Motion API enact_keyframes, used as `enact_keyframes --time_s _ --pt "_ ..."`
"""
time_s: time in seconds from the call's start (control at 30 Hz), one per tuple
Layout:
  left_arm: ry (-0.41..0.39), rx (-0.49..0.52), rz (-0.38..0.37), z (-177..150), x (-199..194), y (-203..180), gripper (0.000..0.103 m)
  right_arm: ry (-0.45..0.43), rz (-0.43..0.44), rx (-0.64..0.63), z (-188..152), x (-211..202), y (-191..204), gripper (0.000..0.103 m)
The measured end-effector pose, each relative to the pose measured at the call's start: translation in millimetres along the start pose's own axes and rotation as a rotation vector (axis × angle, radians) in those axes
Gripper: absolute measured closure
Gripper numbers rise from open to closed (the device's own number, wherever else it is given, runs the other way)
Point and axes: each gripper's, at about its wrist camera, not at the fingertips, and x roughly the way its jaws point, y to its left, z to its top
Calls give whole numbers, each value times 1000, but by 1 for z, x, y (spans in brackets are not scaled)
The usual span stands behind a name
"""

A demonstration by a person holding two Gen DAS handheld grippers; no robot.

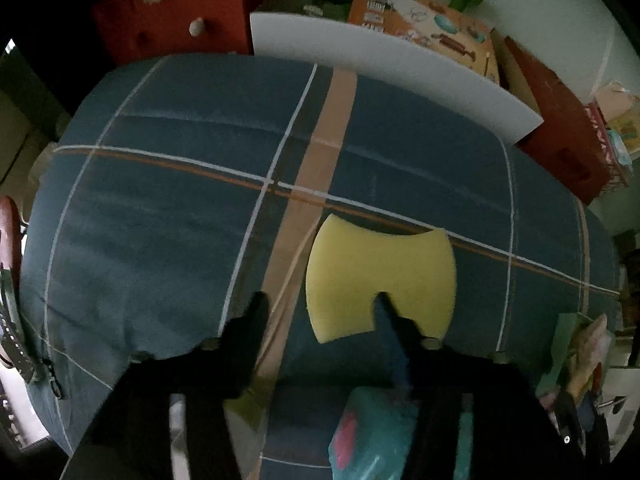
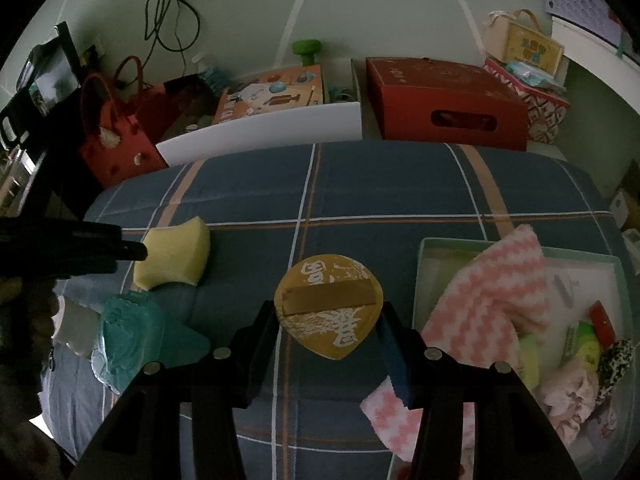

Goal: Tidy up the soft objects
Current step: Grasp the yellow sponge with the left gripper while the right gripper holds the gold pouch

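One yellow sponge (image 1: 380,276), foam, matte, rectangular with a concave notch in each long edge, lies flat on the plaid bedcover (image 1: 160,200); in the right wrist view it (image 2: 174,258) sits at 9 o'clock from the gold pouch. One left gripper (image 1: 320,312), two black fingers: one fingertip rests in the sponge's near notch, the other stands on bare cover at the sponge's 9 o'clock side, so the foam lies outside the gap. The jaws are partly open and hold nothing.

One gold pouch (image 2: 328,308), teardrop-shaped, glossy, printed with white characters and crossed by one plain tan band. One right gripper (image 2: 328,320), jaws partly closed with a finger against each side of the pouch, gripping it above the cover.

One pale green box (image 2: 424,280), shallow and open-topped, at 3 o'clock from the pouch. It holds one pink-and-white zigzag cloth (image 2: 496,296), fuzzy, draped over its near rim, plus small mixed soft items too jumbled to count.

One teal plastic packet (image 2: 128,340), crinkled and translucent, at 8 o'clock from the pouch.

One bedcover, slate-blue fabric with white, orange and tan stripes. Beyond its far edge at 12 o'clock: one white panel (image 2: 264,130), one orange printed carton (image 2: 272,92), one red box (image 2: 448,100) with a cut-out handle slot, one red felt bag (image 2: 116,140).
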Motion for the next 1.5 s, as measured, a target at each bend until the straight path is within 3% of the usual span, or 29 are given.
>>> enact_keyframes --time_s 0.03,0.2,0.73,1.3,1.5 --pt "14 -7 -8 1 3 1 70 0 1 0 0 0 0 50" --pt "32 2 -19 4 13 -2 78 -2 5 3 0 -1 0 50" --pt "-40 -74 -114 -15 2 22 97 -14 10 6 1 -7 3 50" --pt "-213 -74 -228 -40 -69 25 103 -37 12 7 5 -17 1 50" --pt "-233 -50 -209 -37 -77 12 103 -40 13 10 4 -20 -2 50"
